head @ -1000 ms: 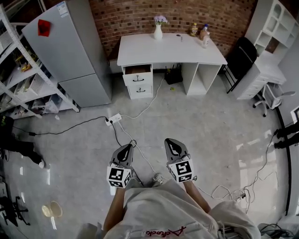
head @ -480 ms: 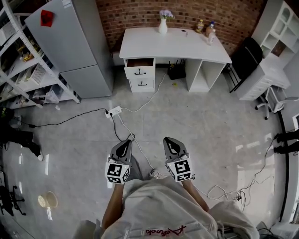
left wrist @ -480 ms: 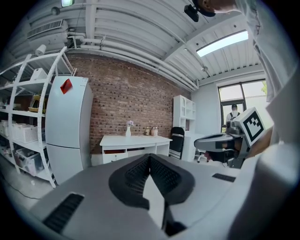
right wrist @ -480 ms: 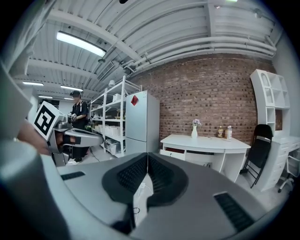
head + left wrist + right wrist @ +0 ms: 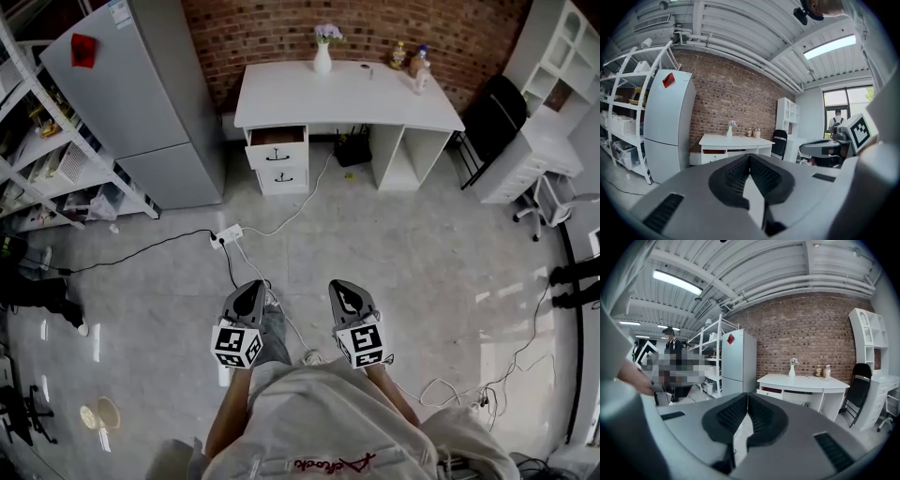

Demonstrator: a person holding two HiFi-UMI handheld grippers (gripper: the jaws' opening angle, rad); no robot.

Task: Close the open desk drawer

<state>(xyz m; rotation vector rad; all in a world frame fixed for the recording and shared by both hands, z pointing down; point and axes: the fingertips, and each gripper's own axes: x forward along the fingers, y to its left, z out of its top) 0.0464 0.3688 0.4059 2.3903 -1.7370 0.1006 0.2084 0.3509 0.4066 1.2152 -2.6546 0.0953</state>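
Open drawer far ahead, both hand-held grippers shut and empty

The top drawer is probably a stiff, fairly light box on runners, so it should slide in under a steady push and needs no pinch. The best contact, in my judgement, is the flat white front, near its middle beside the dark handle, so that it goes in square instead of racking to one side. The front looks smooth, and a tip landing at an angle could skid.

The drawer is white and pulled partway out, with a brownish inside showing above its front. The lower drawer sits flush. It hangs under the left end of the white surface, well ahead of both tools and closer to the left one's line. The left hand-held gripper and the right hand-held gripper each have jaws pressed together with nothing between them, over the floor
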